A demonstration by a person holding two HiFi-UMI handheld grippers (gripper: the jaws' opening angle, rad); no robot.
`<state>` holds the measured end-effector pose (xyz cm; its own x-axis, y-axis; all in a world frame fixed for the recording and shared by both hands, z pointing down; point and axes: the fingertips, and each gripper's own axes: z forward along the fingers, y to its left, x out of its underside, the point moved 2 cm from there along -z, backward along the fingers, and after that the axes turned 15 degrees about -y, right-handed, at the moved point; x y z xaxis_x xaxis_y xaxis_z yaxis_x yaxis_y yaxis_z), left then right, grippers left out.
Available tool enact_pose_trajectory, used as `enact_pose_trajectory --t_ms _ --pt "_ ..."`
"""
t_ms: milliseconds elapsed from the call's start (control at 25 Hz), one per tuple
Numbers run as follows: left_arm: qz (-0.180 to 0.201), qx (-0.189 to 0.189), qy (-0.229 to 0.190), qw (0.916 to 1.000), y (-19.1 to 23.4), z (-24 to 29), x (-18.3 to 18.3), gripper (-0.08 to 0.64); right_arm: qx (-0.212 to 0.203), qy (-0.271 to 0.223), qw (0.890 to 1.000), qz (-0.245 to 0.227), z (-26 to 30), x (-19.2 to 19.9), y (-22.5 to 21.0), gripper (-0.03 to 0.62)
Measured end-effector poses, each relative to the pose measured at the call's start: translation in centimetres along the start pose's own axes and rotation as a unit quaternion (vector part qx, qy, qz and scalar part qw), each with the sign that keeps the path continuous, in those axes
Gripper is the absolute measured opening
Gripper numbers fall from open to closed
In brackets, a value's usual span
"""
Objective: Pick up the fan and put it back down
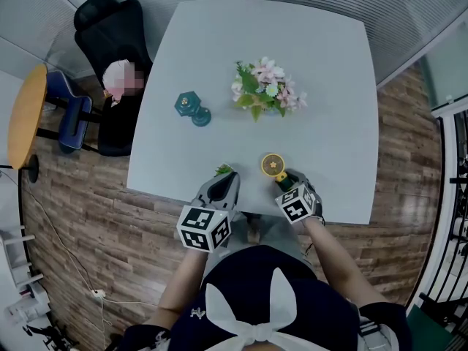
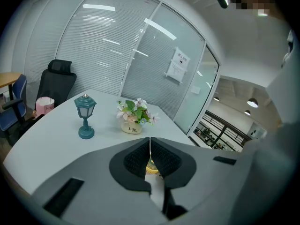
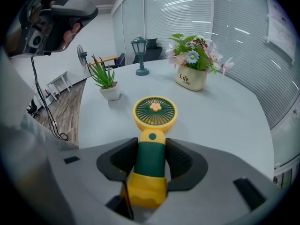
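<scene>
Occlusions at the two grippers.
Head view: right gripper (image 1: 287, 182) covers the handle of the fan (image 1: 273, 165); left gripper (image 1: 222, 180) hides most of the small plant (image 1: 224, 170); print on the notice (image 2: 178, 64) is illegible.

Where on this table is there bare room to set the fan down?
Bare: the broad stretch right of the pink-and-white flower pot, and the far strip beyond it and the teal lantern lamp. Crowded: the near edge, with the yellow-and-green handheld fan and small potted green plant.
</scene>
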<state>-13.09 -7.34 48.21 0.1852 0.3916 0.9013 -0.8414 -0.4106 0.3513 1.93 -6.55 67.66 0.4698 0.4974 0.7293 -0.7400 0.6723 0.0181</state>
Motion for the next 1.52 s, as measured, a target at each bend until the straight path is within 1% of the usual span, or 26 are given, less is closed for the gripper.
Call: enact_pose_trajectory --t_ms 720,1240,1520 --pt "0.001 0.001 0.008 1.0 0.05 0.21 0.53 0.023 0.006 0.004 1.0 -0.013 0.48 0.81 -0.04 0.193" --pt "0.003 0.007 0.011 0.9999 -0.14 0.43 0.74 0.023 0.001 0.002 1.0 0.002 0.62 0.92 -0.14 0.196" --pt "0.004 0.014 0.011 0.9998 -0.5 0.41 0.74 0.023 0.004 0.005 1.0 0.004 0.29 0.88 -0.2 0.225"
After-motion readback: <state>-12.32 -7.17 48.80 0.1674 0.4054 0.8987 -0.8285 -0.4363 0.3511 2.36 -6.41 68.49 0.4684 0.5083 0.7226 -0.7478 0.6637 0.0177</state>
